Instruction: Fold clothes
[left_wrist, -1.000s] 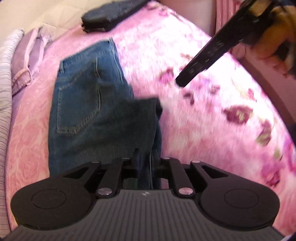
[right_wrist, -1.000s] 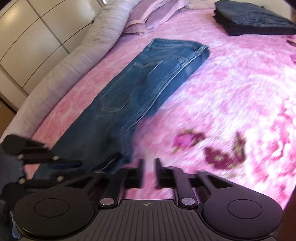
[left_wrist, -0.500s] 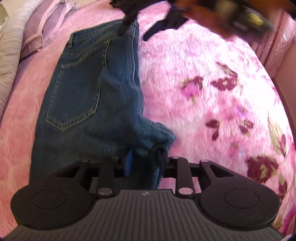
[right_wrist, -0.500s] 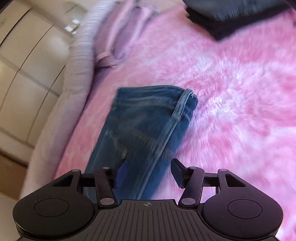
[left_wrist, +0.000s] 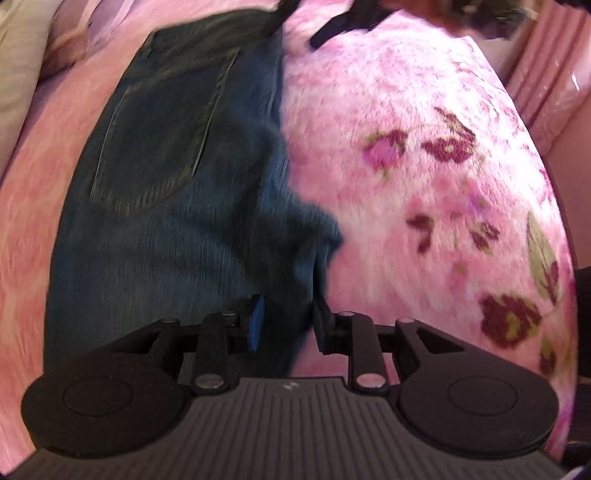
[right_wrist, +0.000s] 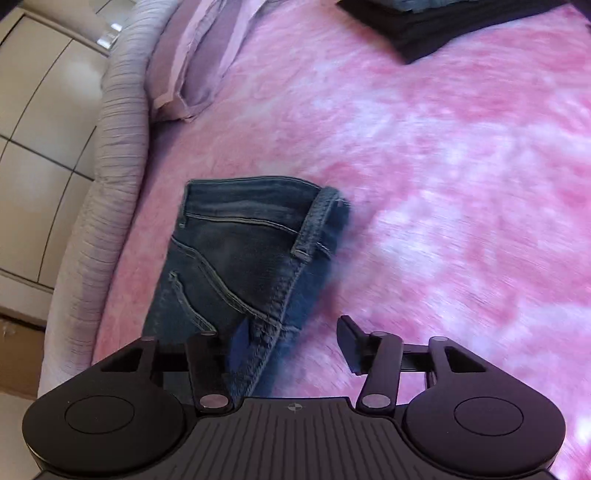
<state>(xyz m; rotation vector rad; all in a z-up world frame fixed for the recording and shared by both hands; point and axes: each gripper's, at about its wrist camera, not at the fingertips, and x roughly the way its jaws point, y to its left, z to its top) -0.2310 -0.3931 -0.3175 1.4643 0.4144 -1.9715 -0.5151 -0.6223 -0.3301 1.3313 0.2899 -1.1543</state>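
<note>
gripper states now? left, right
Left gripper: shut on a bunched fold of the jeans.
Right gripper: open, fingers wide apart, waistband end of the jeans lying between them, not clamped.

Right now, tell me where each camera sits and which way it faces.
Left wrist: on the left gripper, looking along the jeans toward the waistband; its fingers pinch denim. The right gripper shows blurred at top.
Right wrist: on the right gripper, over the waistband end, facing the pillow and folded dark clothes; fingers open astride the seam.
Shared: jeans, pink blanket.
</note>
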